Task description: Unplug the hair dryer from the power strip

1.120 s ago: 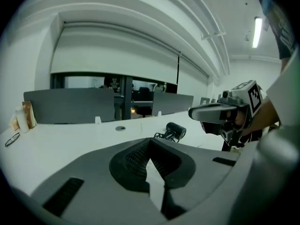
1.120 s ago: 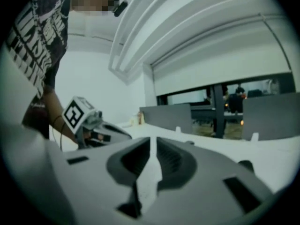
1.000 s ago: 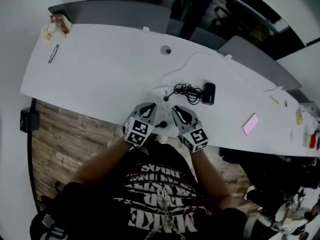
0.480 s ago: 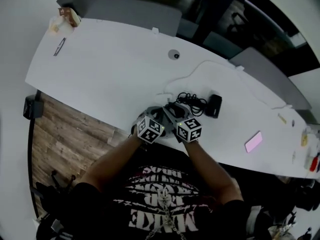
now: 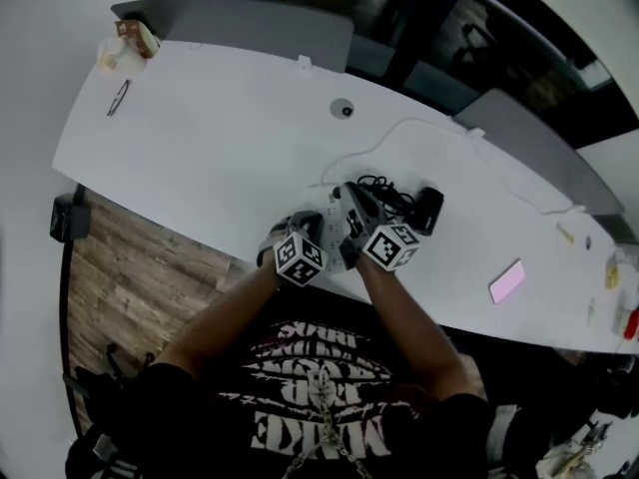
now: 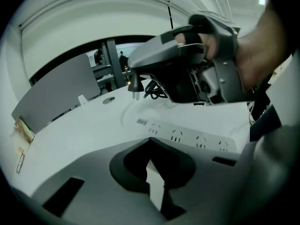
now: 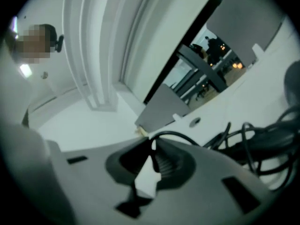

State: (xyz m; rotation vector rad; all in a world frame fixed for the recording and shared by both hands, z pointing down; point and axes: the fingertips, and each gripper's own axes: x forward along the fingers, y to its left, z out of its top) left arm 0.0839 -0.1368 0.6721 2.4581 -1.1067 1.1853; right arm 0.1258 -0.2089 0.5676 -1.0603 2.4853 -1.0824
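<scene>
A white power strip (image 6: pixel 187 138) lies on the white table (image 5: pixel 200 138) near its front edge. My left gripper (image 6: pixel 151 139) is shut, with its tips down at the strip's near edge (image 5: pixel 308 226). My right gripper (image 5: pixel 346 196) hovers above the strip, its jaws closing on the black plug (image 6: pixel 136 82). The plug's prongs hang bare in the air, clear of the sockets. In the right gripper view the plug's ribbed neck (image 7: pixel 162 164) sits between the jaws. Its cord (image 7: pixel 243 139) runs to a coil (image 5: pixel 384 194) beside the black hair dryer (image 5: pixel 428 209).
A pink phone (image 5: pixel 507 281) lies to the right near the front edge. A round cable port (image 5: pixel 342 109) and a thin white cable (image 5: pixel 399 126) are farther back. Grey partitions (image 5: pixel 250 23) line the far edge. Small items (image 5: pixel 125 46) sit at the far left corner.
Both grippers have moved away from the table's front edge to the power strip. The right one has rolled and drawn off toward the cord coil with the plug in it.
</scene>
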